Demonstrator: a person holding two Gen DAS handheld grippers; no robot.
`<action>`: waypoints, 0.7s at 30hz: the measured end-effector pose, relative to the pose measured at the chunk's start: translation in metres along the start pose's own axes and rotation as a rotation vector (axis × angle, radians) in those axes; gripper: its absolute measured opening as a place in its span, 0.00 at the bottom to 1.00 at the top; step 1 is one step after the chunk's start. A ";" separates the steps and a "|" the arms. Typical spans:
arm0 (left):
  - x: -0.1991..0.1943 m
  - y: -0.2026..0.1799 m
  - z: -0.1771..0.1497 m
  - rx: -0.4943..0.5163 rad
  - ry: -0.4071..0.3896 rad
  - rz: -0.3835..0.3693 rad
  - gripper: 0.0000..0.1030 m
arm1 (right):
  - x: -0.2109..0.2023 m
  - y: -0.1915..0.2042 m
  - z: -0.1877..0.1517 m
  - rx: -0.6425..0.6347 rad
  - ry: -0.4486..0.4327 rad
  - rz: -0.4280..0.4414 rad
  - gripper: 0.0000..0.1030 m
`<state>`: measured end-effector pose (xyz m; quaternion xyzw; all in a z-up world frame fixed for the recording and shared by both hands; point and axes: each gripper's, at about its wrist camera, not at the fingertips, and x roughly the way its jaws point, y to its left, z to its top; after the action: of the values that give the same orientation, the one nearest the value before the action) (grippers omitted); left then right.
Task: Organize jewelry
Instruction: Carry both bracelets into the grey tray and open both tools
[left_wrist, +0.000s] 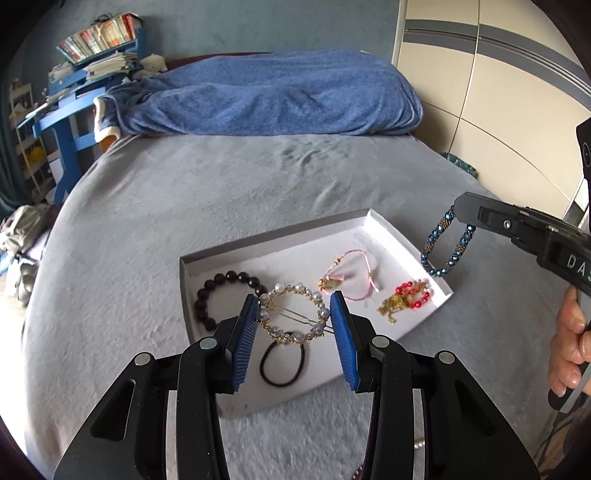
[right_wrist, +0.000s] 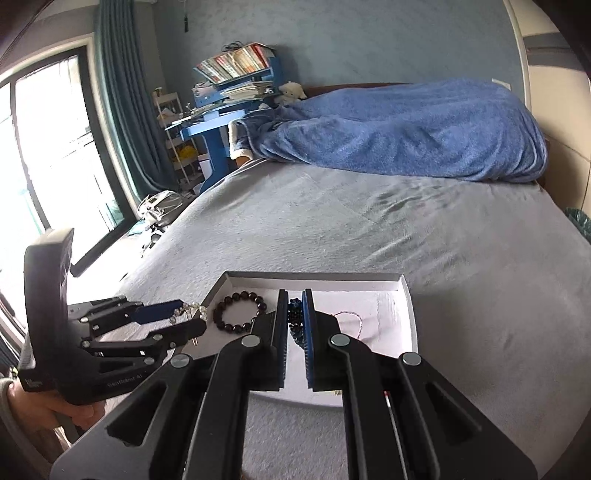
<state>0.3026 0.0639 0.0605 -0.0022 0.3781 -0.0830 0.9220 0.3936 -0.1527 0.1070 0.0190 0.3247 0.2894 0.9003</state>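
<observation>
1. Your left claw (left_wrist: 295, 314) is parted wide around the pearl ring (left_wrist: 291, 314), its pads beside the ring; whether they touch it is unclear.
2. Your right claw (right_wrist: 295, 314) is nearly closed, pinching the blue bracelet (left_wrist: 447, 243), which hangs over the tray's (left_wrist: 273, 236) right edge.
3. The tray sits on the bed (left_wrist: 184, 192), holding a black bracelet (left_wrist: 221, 295).

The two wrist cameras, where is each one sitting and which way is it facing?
Left wrist: rides the left gripper, looking along the bed at the tray; the pearl ring sits between its open fingers; a hand shows at right.
Right wrist: rides the right gripper, shut on the blue bracelet, over the tray.
Shared: tray, black bracelet, blanket.
</observation>
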 end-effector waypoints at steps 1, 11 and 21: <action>0.006 0.001 0.001 0.005 0.003 0.001 0.40 | 0.004 -0.001 0.001 0.005 0.002 0.001 0.07; 0.054 0.014 -0.014 0.004 0.105 0.021 0.40 | 0.053 0.009 -0.014 0.002 0.094 0.037 0.07; 0.084 0.019 -0.033 0.024 0.182 0.050 0.40 | 0.101 0.014 -0.048 0.000 0.242 0.067 0.07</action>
<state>0.3414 0.0712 -0.0230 0.0257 0.4592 -0.0644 0.8856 0.4210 -0.0948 0.0145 -0.0051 0.4300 0.3197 0.8443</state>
